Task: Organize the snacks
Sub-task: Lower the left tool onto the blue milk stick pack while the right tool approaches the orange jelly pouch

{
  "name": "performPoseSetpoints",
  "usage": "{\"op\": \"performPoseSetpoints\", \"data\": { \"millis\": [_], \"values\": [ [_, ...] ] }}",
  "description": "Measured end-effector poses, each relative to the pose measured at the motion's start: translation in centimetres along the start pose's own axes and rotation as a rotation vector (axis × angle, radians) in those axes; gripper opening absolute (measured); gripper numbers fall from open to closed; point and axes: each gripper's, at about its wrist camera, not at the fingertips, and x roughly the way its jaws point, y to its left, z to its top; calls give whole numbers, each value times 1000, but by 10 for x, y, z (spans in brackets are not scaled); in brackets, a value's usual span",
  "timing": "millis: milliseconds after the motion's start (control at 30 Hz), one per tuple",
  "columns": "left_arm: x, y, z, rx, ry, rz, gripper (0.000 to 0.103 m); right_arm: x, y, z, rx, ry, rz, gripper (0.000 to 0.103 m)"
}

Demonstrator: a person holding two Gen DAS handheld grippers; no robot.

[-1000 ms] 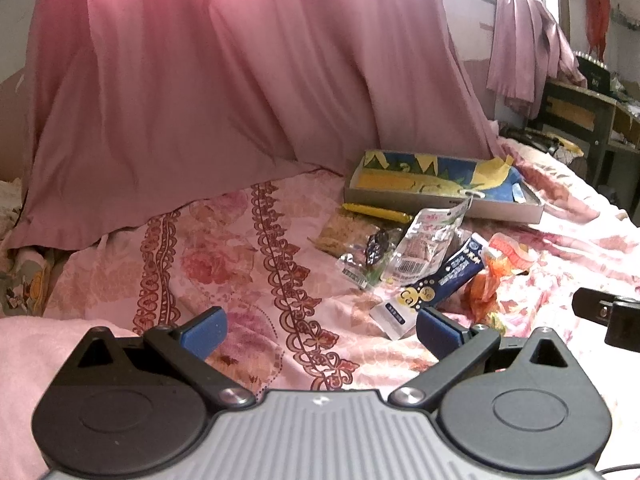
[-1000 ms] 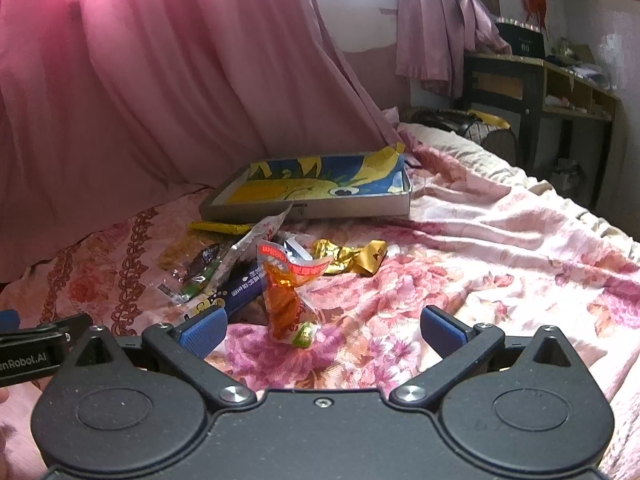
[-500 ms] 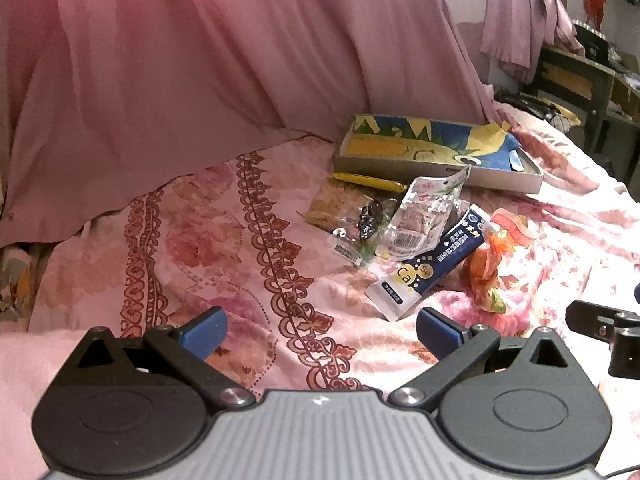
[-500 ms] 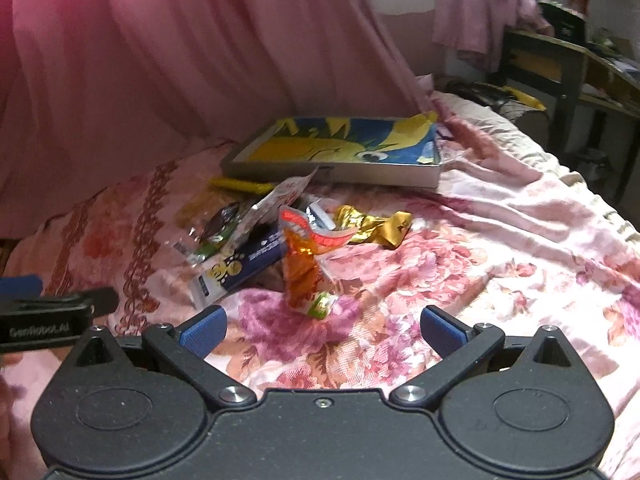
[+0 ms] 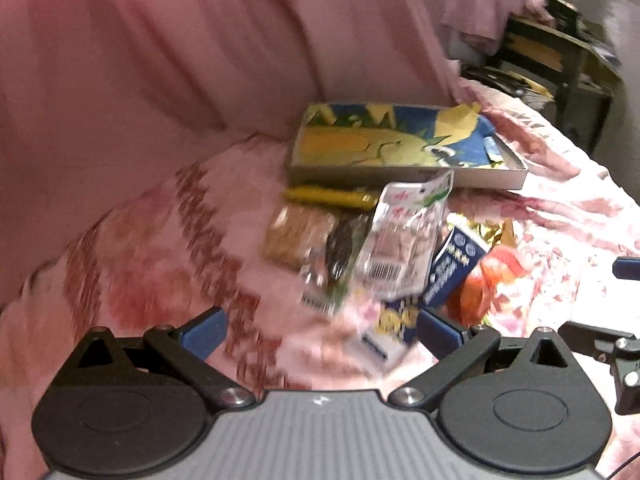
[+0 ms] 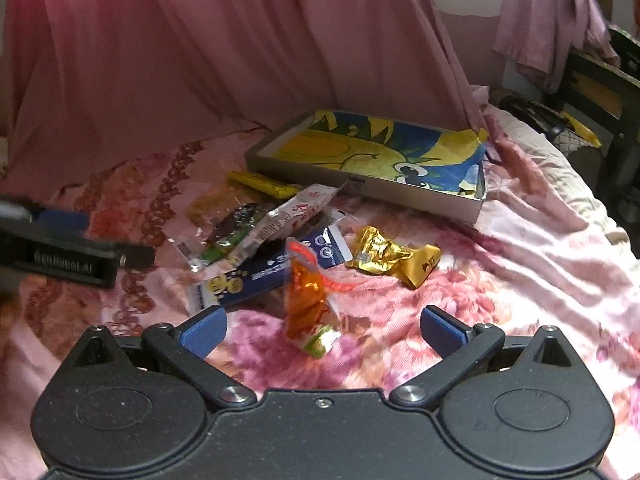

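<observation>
A pile of snack packets lies on the pink floral bedspread (image 6: pixel 540 280): an orange packet (image 6: pixel 308 304), a gold wrapper (image 6: pixel 392 256), a dark blue packet (image 6: pixel 264 276), a clear white pouch (image 6: pixel 288 220), a yellow bar (image 6: pixel 260 184). Behind them sits a shallow grey box (image 6: pixel 360 188) lined with a blue-and-yellow picture. My right gripper (image 6: pixel 322 328) is open, low over the orange packet. My left gripper (image 5: pixel 320 328) is open near the blue packet (image 5: pixel 440 280) and the white pouch (image 5: pixel 404 236). The box also shows in the left wrist view (image 5: pixel 400 176).
A pink curtain (image 6: pixel 240 60) hangs behind the bed. A dark wooden desk (image 5: pixel 560 52) stands at the far right beyond the bed's edge. The left gripper's body (image 6: pixel 60 252) shows at the left of the right wrist view.
Both grippers have moved forward and down toward the snack pile, which now looks larger and closer. Both stay open. The left wrist view is blurred from motion.
</observation>
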Motion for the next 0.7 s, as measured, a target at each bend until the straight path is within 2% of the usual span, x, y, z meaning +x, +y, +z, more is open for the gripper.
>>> {"op": "performPoseSetpoints", "data": {
  "millis": [133, 267, 333, 533, 700],
  "values": [
    [26, -2, 11, 74, 2, -113, 103, 27, -4, 6, -26, 40, 60, 102],
    [50, 1, 14, 57, 58, -221, 103, 56, -6, 9, -44, 99, 116, 102],
    [56, 2, 13, 70, 64, -220, 103, 68, -7, 9, -68, 127, 114, 102],
    [67, -9, 7, 207, 51, -210, 103, 101, -6, 7, -191, 154, 61, 102],
    [70, -13, 2, 262, 60, -243, 103, 111, -11, 10, -172, 150, 64, 102]
  ]
}}
